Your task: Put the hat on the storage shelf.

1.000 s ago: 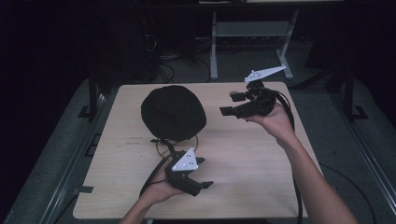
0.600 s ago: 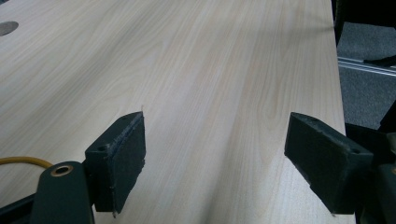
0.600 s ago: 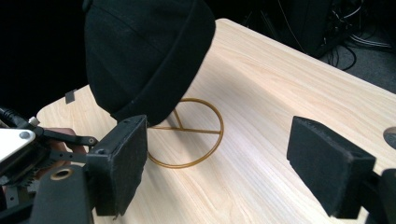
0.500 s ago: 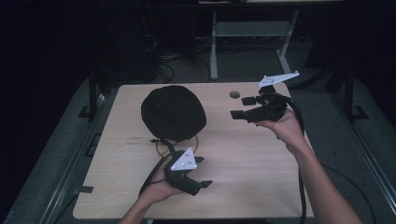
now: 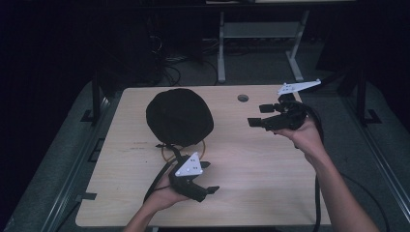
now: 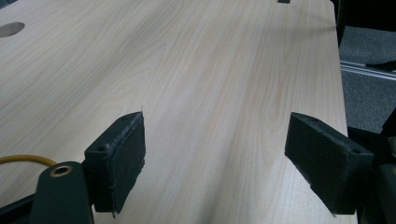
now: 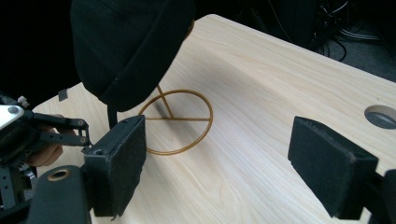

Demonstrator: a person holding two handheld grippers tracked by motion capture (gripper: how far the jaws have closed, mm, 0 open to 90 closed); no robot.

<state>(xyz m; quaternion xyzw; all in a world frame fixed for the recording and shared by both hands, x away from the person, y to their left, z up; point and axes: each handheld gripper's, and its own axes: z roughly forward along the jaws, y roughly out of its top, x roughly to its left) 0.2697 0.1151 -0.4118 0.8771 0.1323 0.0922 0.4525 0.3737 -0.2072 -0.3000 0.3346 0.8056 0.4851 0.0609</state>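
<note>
A light wooden counter [image 5: 241,154] carries everything here. It has a round cable hole [image 5: 243,98] near its far edge. The largest thing on it is a black cap [image 5: 179,117], sitting on the far left part of the counter atop a thin gold wire stand [image 7: 177,122]; the stand's ring base lies flat on the wood and its upright stem rises under the cap. The right gripper [image 5: 259,115] is held in the air over the right side of the counter, pointing left toward the cap, its jaws spread wide with nothing between them. The left gripper [image 5: 208,177] sits low at the near edge, just in front of the stand's ring, jaws likewise wide apart and empty, pointing right across bare wood.
</note>
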